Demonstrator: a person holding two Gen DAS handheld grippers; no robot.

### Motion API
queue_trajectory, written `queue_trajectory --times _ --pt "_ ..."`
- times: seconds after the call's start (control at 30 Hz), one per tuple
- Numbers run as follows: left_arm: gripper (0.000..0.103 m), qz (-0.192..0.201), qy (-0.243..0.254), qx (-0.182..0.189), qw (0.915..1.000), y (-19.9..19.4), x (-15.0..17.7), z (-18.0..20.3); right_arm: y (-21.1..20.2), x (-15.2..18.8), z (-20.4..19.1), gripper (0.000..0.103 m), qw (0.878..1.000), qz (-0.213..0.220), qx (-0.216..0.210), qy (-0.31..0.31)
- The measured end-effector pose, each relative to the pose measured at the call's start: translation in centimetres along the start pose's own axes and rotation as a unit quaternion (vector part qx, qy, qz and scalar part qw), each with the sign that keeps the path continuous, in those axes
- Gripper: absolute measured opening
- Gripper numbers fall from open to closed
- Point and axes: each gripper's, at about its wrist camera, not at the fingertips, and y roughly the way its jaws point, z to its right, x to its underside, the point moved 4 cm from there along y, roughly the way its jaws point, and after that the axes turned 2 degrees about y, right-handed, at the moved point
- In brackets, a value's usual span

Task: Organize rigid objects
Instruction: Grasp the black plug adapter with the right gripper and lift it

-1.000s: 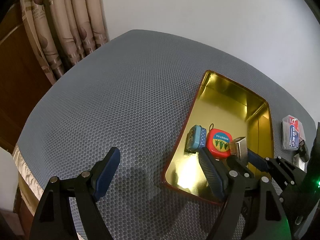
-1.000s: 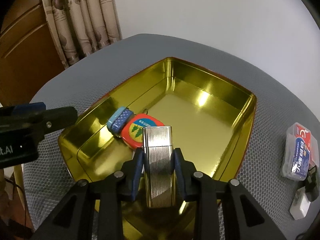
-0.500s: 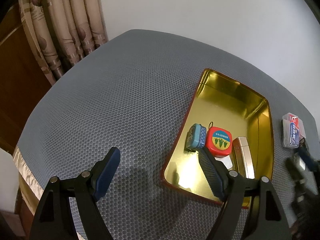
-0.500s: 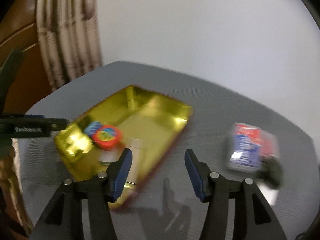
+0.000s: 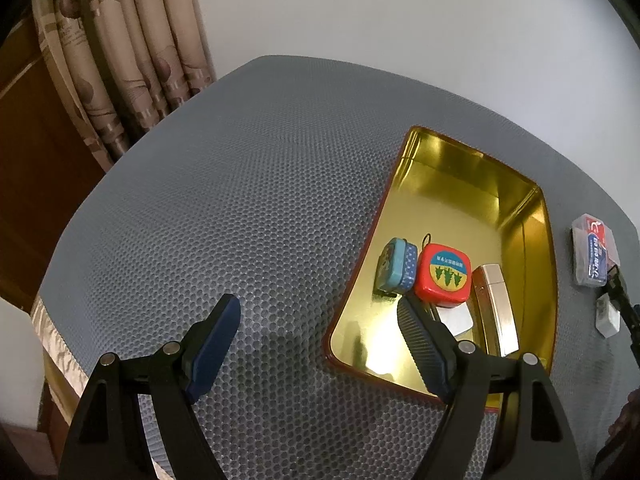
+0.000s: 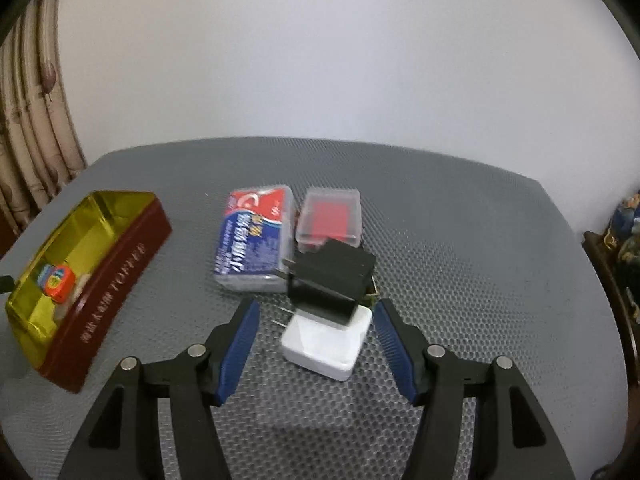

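Right claw (image 6: 316, 336) has just been spreading its jaws, nothing between them, lined up over the white charger (image 6: 326, 340) with the black plug (image 6: 330, 280) stacked on it, the likely next pick. Left claw (image 5: 320, 344) hangs open and empty at the gold tin's (image 5: 452, 160) near-left corner. Silver lighter (image 5: 494, 312) lies inside, right of the red case (image 5: 442, 274), neatly rowed.
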Motion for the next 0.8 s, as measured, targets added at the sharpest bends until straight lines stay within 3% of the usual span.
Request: queue_trajectory --times 0.4,0.47,0.53,0.8 --pt "0.078 -0.006 -0.001 -0.003 1.0 0.4 0.1 -0.1 5.0 -0.6 -2.2 0.062 0.995 -0.002 0.063 -0.072" --pt "0.078 -0.006 0.003 -0.004 1.0 0.5 0.1 0.1 5.6 -1.0 -2.6 0.062 0.995 -0.003 0.06 -0.078" --pt "0.078 -0.005 0.008 -0.006 0.9999 0.5 0.2 0.2 5.8 -1.2 -3.1 0.054 0.996 0.001 0.045 -0.074" --pt "0.078 0.002 0.023 -0.01 0.9997 0.3 0.3 0.7 4.0 -0.3 -2.2 0.054 0.998 0.018 0.023 -0.052"
